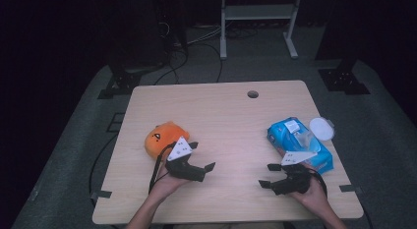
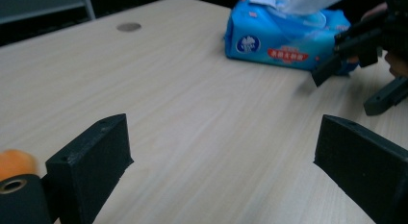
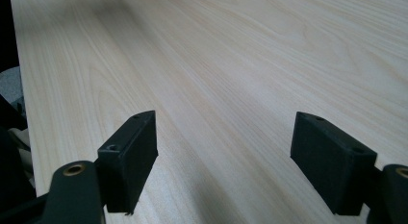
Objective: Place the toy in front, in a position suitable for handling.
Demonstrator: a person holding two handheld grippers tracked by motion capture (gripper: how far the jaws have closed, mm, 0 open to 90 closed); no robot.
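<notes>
High view: a pale wood-grain bench (image 1: 221, 121) carries, in descending size, a blue plastic pack of wet wipes (image 1: 300, 143) near the right edge, with a tissue drawn up from its top opening, an orange plush toy (image 1: 164, 137) on the left side, and a round white lid (image 1: 320, 127) lying flat at the pack's far right corner; whether the lid touches the pack cannot be told at this resolution. The left gripper (image 1: 202, 156) hovers just beside the plush toy, on its near right side, with its fingers (image 2: 91, 159) spread wide and nothing between them. The right gripper (image 1: 269, 175) sits just in front of the wipes pack, its fingers (image 3: 130, 154) likewise released over bare wood. Judged from this pose, the step in hand is an approach with both tools ready. To do it well, each gripper should turn toward its neighbouring object, straddle it squarely with the fingers still apart, and close only once the soft body lies centred between the pads.
</notes>
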